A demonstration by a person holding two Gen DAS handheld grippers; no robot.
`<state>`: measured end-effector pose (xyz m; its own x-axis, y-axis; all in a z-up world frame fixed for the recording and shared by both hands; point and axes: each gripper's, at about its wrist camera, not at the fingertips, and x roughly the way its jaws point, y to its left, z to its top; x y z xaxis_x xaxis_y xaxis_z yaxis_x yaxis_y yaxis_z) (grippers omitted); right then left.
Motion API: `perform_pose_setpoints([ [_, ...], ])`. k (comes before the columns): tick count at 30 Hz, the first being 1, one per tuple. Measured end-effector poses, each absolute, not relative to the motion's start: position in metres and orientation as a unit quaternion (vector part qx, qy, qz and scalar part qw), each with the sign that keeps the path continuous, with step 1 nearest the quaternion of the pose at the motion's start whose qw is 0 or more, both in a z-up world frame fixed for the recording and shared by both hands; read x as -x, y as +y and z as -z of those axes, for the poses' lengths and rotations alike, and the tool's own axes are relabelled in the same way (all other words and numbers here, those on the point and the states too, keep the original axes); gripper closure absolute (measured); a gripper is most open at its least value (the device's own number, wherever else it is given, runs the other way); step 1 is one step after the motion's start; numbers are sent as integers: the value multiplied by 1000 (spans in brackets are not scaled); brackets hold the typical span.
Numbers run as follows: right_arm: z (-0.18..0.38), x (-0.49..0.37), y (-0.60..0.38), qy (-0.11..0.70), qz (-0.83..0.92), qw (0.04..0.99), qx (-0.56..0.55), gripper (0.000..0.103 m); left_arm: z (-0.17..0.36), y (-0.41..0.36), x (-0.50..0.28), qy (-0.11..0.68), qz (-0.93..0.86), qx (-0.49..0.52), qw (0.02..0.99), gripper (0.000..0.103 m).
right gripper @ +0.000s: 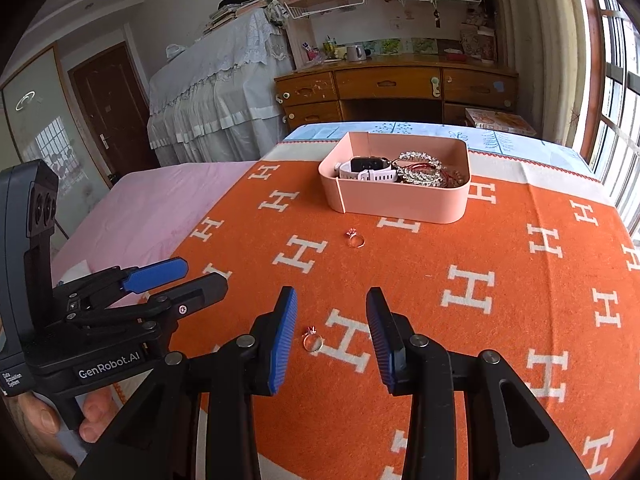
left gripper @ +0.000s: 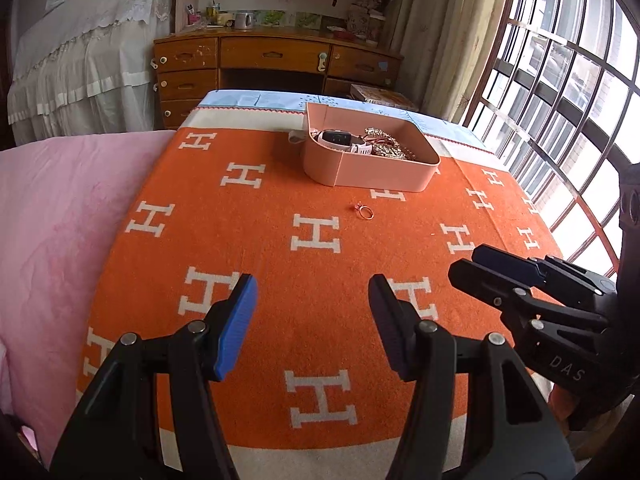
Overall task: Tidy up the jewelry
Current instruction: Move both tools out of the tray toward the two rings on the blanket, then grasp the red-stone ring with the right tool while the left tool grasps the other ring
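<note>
A small silver ring [right gripper: 312, 340] is lying on the orange blanket [right gripper: 500, 248], sitting between the parted jaws of the right gripper [right gripper: 332, 340], nearer its left pad. A second, gold ring [right gripper: 355, 239] is resting farther ahead, just short of the pink box [right gripper: 400, 204], which is already holding a white watch [right gripper: 370, 169] and sparkling bracelets [right gripper: 420, 168]. The right jaws are standing moderately wide and empty; the left gripper [left gripper: 312, 328] is hovering to the side with its jaws wide and empty too. The step in hand is probably picking up the near ring. Doing it well is likely meaning centring the band between the pads, lowering until the tips are pressing lightly into the soft blanket, then closing slowly so the thin band is not slipping out or flipping away
</note>
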<state>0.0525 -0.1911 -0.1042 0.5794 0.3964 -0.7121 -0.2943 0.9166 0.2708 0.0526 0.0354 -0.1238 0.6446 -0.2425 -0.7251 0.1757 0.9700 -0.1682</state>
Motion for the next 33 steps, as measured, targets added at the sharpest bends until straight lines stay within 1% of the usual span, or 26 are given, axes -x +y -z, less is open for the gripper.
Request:
perform_pose_setpoints([
  [8,146,-56,-170,456,-215,863,-20,67,153,35,-58,432,114,48,893,48],
  [17,165,-58,-139,445,-234,862,62,67,164,37,-64,439,114,58,889,48],
  [22,180,-71,-130,468,-240,848,72,71,167,45,-68,444,110,72,886,48],
  [26,183,-74,-125,458,-236,852,89,79,172,50,-71,452,111,84,881,48],
  [31,183,-72,-123,450,-235,855,106,81,177,52,-75,459,114,93,876,48],
  [32,183,-71,-124,450,-235,855,105,83,178,53,-76,459,114,93,876,48],
  [33,183,-73,-124,451,-234,855,104,87,178,53,-76,459,114,93,876,48],
])
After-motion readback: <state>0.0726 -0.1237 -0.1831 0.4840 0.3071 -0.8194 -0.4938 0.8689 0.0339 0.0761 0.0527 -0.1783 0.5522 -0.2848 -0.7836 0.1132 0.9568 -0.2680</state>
